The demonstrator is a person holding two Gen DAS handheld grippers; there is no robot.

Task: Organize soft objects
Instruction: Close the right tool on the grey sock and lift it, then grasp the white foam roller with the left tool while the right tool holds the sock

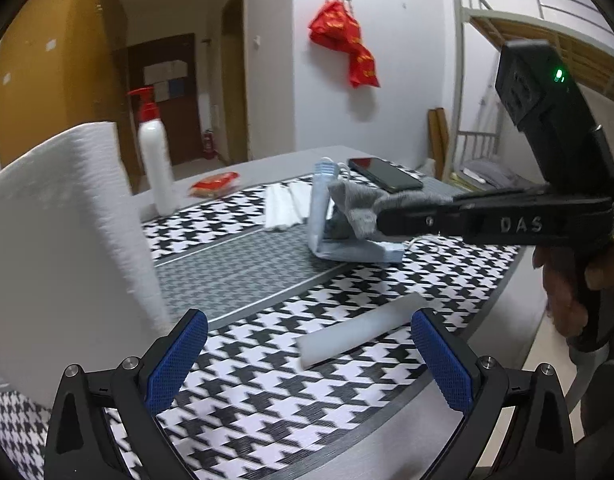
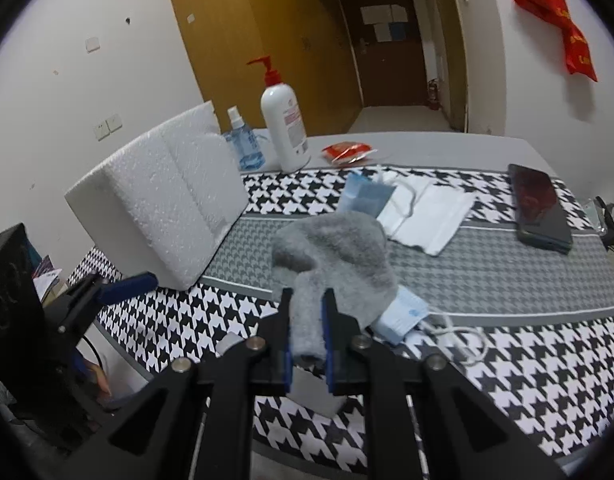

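The grey sock (image 2: 331,256) is pinched by one end between the narrow-set blue pads of the right gripper (image 2: 307,320), with the rest of it draped forward over a blue face mask (image 2: 403,316) lying at about 3 o'clock from the grip. In the left wrist view the same sock (image 1: 359,204) hangs from the tips of that gripper at roughly 2 o'clock, above the folded blue mask (image 1: 347,248).

The left gripper (image 1: 307,356) stands wide open with nothing between its pads; a small white foam strip (image 1: 359,332) lies on the checked cloth (image 1: 267,400) just ahead of it, at 12 o'clock. A big white foam block (image 2: 167,196) leans at 10 o'clock from the sock, a white mask (image 2: 427,212) sits at 1 o'clock, and a phone (image 2: 541,208) lies further out at 2 o'clock. A pump bottle (image 2: 285,120) and a small spray bottle (image 2: 245,144) stand at the far edge, around 11 o'clock.

The likeliest trouble, to my eye, is the mask: the sock rests on it and its ear loops (image 2: 459,332) trail close by, so lifting could drag the mask along or snag a loop. The grip is only on the sock's end, and fluffy fabric may slip out if swung quickly. A wide sweep leftward might also knock the leaning foam block or the bottles.
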